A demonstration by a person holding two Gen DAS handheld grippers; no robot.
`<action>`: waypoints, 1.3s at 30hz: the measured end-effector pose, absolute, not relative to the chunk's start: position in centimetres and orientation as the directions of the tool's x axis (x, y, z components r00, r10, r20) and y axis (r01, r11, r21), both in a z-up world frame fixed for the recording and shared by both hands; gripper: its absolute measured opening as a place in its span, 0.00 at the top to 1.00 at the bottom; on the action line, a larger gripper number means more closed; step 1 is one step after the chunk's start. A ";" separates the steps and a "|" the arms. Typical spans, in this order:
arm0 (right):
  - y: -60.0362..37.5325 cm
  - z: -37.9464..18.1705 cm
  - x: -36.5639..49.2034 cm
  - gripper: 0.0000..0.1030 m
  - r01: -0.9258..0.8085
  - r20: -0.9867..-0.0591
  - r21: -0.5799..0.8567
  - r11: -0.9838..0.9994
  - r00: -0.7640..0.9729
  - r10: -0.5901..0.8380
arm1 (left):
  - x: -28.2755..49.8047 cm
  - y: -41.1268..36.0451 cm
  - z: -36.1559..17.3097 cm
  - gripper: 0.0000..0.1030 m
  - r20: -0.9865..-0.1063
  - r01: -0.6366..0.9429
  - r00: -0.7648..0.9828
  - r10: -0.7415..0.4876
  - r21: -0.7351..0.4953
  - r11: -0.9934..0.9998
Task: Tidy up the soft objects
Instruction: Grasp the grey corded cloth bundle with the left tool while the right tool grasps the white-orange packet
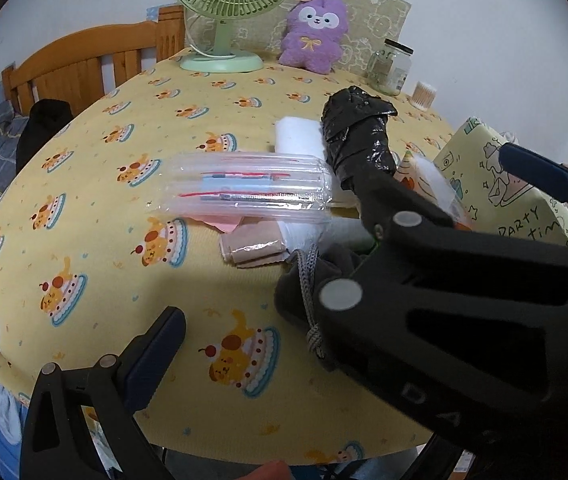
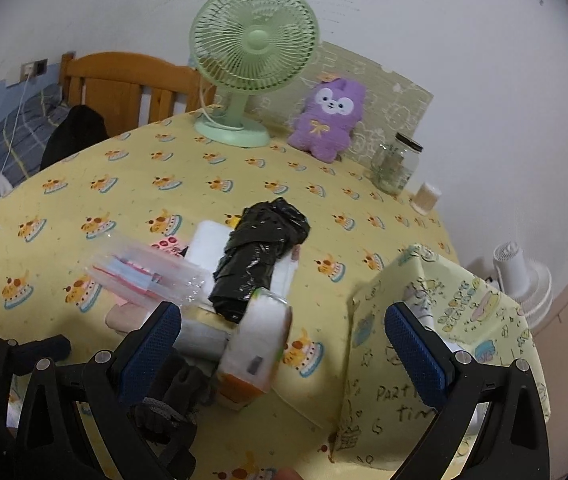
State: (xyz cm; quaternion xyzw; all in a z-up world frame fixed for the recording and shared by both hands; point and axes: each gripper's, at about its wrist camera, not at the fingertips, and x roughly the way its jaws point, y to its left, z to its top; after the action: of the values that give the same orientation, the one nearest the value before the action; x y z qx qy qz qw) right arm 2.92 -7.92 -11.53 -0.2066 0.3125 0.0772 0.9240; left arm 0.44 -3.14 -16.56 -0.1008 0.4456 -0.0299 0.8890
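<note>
Right tool (image 2: 282, 344) is released, jaws spread wide, hovering over a tissue pack (image 2: 256, 348) that lies between its pads without touching them. Left tool (image 1: 340, 252) is also released, one pad low at 7 o'clock, the other far off at 3 o'clock; the right tool's black arm crosses its view.

At 12 o'clock from the tissue pack lies a black bag roll (image 2: 258, 256) on a white pad (image 2: 210, 242). At 10 o'clock a clear pouch (image 2: 144, 276). At 7 o'clock a dark drawstring pouch (image 2: 172, 404). At 3 o'clock stands a printed bag (image 2: 444, 340).

Far across the counter (image 2: 124, 184): green fan (image 2: 254, 60), purple plush (image 2: 330, 116), jar (image 2: 396, 164).
</note>
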 end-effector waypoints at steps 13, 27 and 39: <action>-6.2 -12.0 2.7 0.00 -0.433 -0.650 -0.321 0.842 0.748 0.136 | 0.0 -2.2 -16.4 0.00 -0.787 -0.061 0.601 -0.142 -0.222 0.973; -7.7 -13.8 4.5 0.04 -0.441 -0.767 -0.147 0.885 0.616 0.180 | 0.4 -3.6 -16.8 0.01 -0.793 -0.069 0.605 -0.072 -0.142 0.987; -8.8 -14.4 5.6 0.41 -0.407 -0.820 0.009 0.914 0.520 0.239 | 0.1 -4.6 -16.4 0.36 -0.786 -0.030 0.609 -0.110 -0.161 0.986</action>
State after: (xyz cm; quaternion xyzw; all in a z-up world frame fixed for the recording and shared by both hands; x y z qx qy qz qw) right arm 5.64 -8.84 -14.43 -0.0924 0.4534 0.1863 0.8667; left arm 0.15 -4.57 -16.38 -0.0790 0.4416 -0.0225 0.8934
